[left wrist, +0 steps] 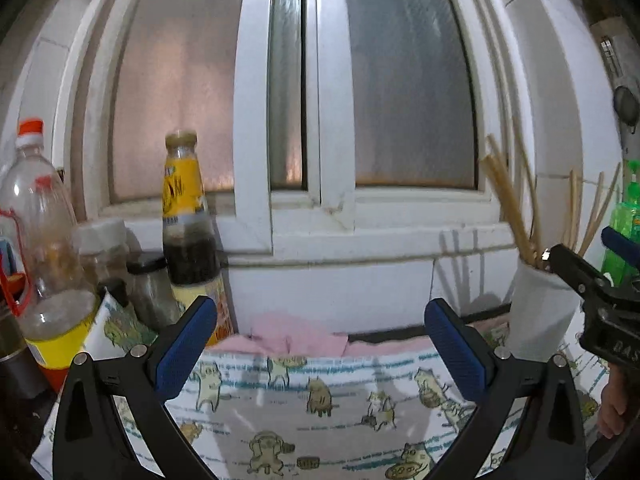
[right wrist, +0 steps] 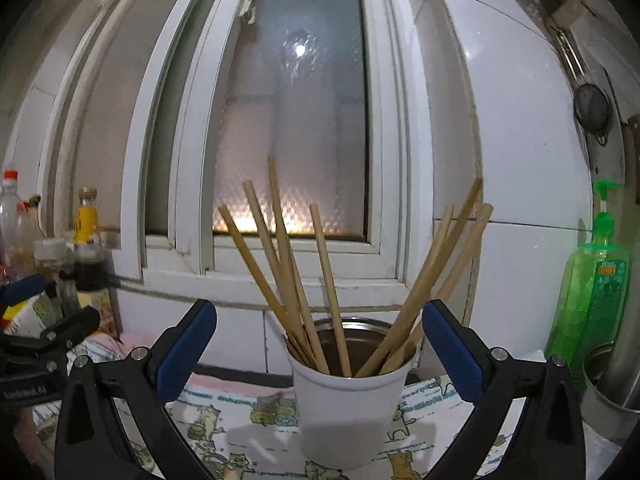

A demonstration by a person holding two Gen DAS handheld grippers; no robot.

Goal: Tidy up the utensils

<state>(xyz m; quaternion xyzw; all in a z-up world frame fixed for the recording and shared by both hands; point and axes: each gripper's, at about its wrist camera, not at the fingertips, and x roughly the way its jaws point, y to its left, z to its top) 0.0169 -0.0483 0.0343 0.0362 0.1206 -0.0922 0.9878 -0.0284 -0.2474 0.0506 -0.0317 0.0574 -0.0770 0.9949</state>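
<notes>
A white cup (right wrist: 347, 412) stands on the cartoon-print cloth (right wrist: 224, 428), holding several wooden chopsticks (right wrist: 288, 264) that fan out left and right. My right gripper (right wrist: 320, 352) is open just in front of the cup, its blue pads (right wrist: 186, 350) either side of it and apart from it. In the left wrist view the same cup (left wrist: 536, 312) with chopsticks (left wrist: 508, 208) sits at the far right. My left gripper (left wrist: 320, 352) is open over the cloth (left wrist: 304, 408), empty. The right gripper's black body shows at that view's right edge.
Sauce bottles and jars (left wrist: 184, 216) crowd the left by the window sill (left wrist: 360, 236). A green soap pump bottle (right wrist: 592, 300) and a steel pot (right wrist: 612, 384) stand at the right. A folded pink cloth (left wrist: 292, 334) lies against the wall.
</notes>
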